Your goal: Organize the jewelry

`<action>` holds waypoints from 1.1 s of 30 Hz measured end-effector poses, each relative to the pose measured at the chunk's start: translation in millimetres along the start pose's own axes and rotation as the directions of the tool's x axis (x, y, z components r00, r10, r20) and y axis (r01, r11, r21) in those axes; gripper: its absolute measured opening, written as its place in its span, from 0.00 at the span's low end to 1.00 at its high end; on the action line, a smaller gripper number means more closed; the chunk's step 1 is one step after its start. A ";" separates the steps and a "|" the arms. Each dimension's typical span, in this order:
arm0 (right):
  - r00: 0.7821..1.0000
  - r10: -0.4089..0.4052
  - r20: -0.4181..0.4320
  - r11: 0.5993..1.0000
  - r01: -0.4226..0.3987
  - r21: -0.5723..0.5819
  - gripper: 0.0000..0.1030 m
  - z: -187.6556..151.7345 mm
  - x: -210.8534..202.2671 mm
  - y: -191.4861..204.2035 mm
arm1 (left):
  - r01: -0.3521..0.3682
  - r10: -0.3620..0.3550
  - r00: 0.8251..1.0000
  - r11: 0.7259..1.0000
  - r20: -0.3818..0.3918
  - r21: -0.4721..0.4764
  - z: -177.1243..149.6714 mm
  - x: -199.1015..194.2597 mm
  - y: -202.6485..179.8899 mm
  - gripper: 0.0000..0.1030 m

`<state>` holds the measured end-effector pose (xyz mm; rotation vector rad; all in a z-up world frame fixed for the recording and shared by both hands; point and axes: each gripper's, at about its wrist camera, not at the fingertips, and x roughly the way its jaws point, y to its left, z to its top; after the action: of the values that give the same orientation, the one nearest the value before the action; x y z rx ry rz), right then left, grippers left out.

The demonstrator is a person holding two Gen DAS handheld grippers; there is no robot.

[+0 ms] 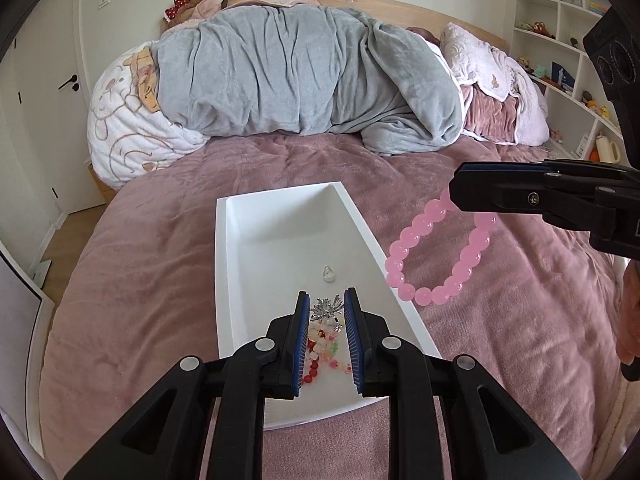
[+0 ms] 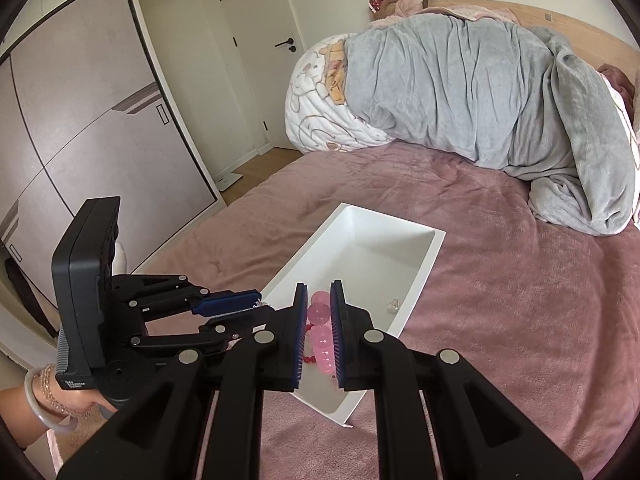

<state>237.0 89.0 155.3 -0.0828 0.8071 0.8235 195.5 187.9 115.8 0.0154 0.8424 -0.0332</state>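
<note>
The left gripper (image 1: pixel 327 300) is closed on a small silver sparkly piece (image 1: pixel 327 309), which sticks out between its blue pads. It hangs over the near end of a white tray (image 1: pixel 224 280) that sits on the pink bed cover (image 1: pixel 132 280). Under the jaws, little red, pink and green beads (image 1: pixel 324 350) lie on the tray floor at that near end. A bit farther along the tray floor lies a small clear stone (image 1: pixel 329 274).

The right gripper (image 1: pixel 454 190) is clenched on a pink bead bracelet (image 1: pixel 440 254). The bracelet hangs in the air just past the tray's right edge, above the bed cover.

At the far end of the bed lies a grey blanket (image 1: pixel 304 76) bundled over white and pink bedding.
</note>
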 end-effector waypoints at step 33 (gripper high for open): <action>0.985 -0.157 0.072 0.986 0.160 -0.046 0.76 -2.4 27.5 9.3 | -0.154 0.164 0.974 0.985 0.156 -0.072 -26.3 -14.7 8.7 0.86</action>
<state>240.4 111.7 137.3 -0.1624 0.7058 0.6927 166.5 197.6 109.3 0.0237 0.6771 0.1404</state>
